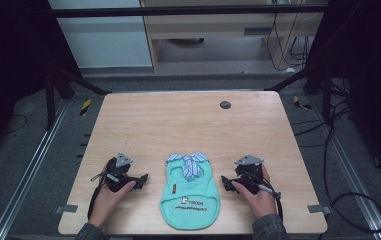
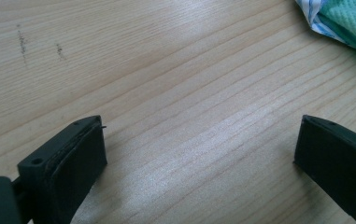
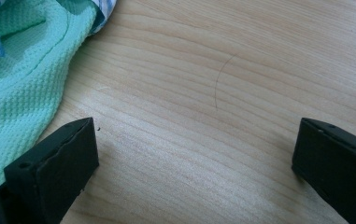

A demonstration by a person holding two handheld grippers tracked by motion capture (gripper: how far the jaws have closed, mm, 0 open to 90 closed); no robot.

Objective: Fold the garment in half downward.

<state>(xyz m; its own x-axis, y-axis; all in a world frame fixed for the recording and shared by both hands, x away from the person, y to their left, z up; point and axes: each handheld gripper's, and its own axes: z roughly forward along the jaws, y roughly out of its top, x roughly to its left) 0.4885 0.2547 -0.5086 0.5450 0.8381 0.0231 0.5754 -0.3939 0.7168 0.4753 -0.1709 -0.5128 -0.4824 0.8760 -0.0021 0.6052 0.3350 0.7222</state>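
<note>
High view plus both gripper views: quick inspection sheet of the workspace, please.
Surface: wooden table, light wood grain, a few faint marks; a dark round disc near the far edge.
Job's things: mint-green garment with a blue-striped collar, lying flat at the near edge between the two grippers.
Clutter: nothing seen.
Grippers: left gripper and right gripper rest on the table either side of the garment, jaws open, nothing between them, each held by a hand.
Cables: a cable trails from each gripper; more cables lie on the floor at right.
Surroundings: dark frame rails, grey floor, pale cabinet beyond the table.
</note>
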